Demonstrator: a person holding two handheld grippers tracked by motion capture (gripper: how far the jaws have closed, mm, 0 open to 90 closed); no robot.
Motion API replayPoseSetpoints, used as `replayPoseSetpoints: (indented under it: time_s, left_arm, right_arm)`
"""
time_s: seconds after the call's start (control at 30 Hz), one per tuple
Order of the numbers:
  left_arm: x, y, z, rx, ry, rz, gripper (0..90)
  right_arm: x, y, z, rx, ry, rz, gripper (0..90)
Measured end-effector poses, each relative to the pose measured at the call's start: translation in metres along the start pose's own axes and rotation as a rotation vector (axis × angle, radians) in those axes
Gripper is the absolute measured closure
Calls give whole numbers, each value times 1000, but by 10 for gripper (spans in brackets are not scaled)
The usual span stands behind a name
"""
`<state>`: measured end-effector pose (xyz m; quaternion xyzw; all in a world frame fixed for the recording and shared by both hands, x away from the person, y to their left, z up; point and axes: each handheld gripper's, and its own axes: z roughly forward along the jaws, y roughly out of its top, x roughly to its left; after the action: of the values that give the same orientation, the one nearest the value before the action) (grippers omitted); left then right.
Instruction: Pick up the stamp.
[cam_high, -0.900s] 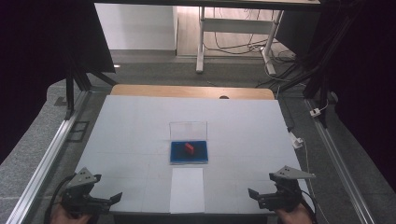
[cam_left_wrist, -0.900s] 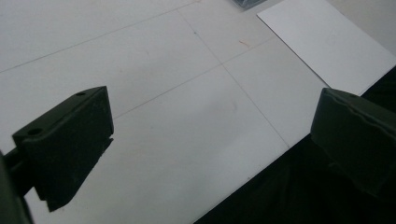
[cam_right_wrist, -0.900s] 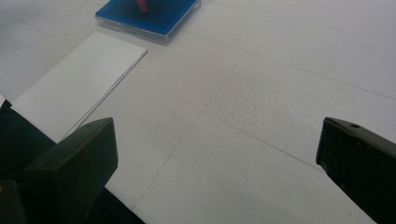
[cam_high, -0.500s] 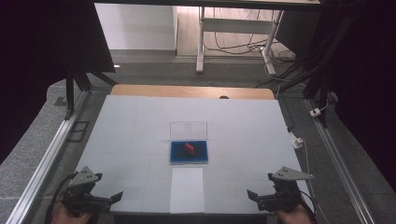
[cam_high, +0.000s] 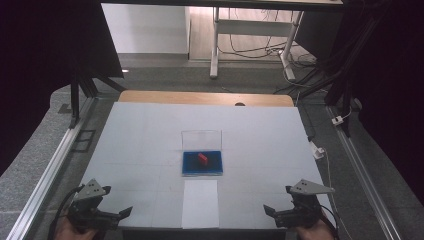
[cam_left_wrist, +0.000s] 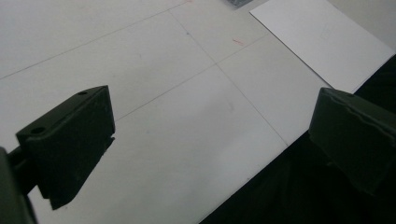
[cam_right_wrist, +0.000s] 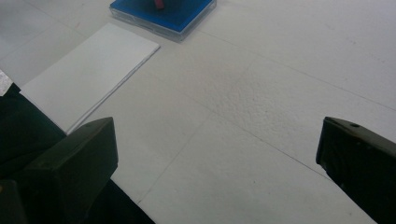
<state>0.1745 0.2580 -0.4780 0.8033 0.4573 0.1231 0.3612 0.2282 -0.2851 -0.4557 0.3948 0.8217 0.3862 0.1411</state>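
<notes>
High view shows both tools resting at the near edge of the white desk (cam_high: 150, 135): the left hand-held gripper (cam_high: 125, 212) and the right hand-held gripper (cam_high: 269, 210), each with jaws wide apart and holding nothing. The work seems not begun yet. The clear plastic case with blue base (cam_high: 202, 163) lies at the desk centre with its lid standing up, and a small red block (cam_high: 203, 158), perhaps an eraser, sits inside. A white paper sheet (cam_high: 200, 202) lies just before it. Next move calls for reaching forward to the case.
</notes>
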Motion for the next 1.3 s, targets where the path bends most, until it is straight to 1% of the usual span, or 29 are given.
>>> replayPoseSetpoints:
  time_s: [0.03,0.2,0.37,0.43,0.57,0.6,0.67,0.7,0.8,0.83,0.87,0.9,0.97,1.03,1.17,1.2,1.3]
  left_arm:
    - [0,0,0,2,0,1,6]
    - [0,0,0,-2,3,-4,6]
    - [0,0,0,-2,6,-7,8]
    - [0,0,0,2,11,-8,8]
    - [0,0,0,2,15,-14,9]
    - [0,0,0,3,18,-16,9]
    - [0,0,0,4,20,-15,9]
    - [0,0,0,4,21,-15,9]
    - [0,0,1,6,26,-15,9]
    - [0,0,1,6,26,-15,9]
    - [0,0,1,6,27,-14,9]
    - [0,0,0,6,27,-14,8]
    - [0,0,0,5,27,-13,8]
    - [-1,0,0,5,27,-12,8]
    - [-2,0,1,7,31,-7,6]
    - [-2,0,1,8,33,-6,5]
    - [-2,0,1,10,38,-7,5]
  right_arm:
    - [1,1,0,-3,5,-5,0]
    - [6,5,-2,-33,-4,-51,0]
    - [7,7,-1,-42,-1,-64,0]
    - [10,11,0,-47,-1,-78,0]
    - [13,15,4,-45,14,-90,0]
    - [14,17,7,-37,23,-105,0]
    - [15,19,10,-51,29,-121,0]
    - [16,20,12,-50,32,-123,0]
    - [18,24,19,-48,66,-117,0]
    - [18,24,19,-48,66,-117,0]
    - [20,26,25,-46,77,-112,0]
    - [20,27,27,-46,84,-108,0]
    - [20,28,28,-41,85,-105,0]
    - [21,30,34,-48,103,-104,0]
    - [23,34,39,-54,108,-112,0]
    - [24,39,42,-48,119,-127,0]
    - [25,44,48,-44,131,-136,0]
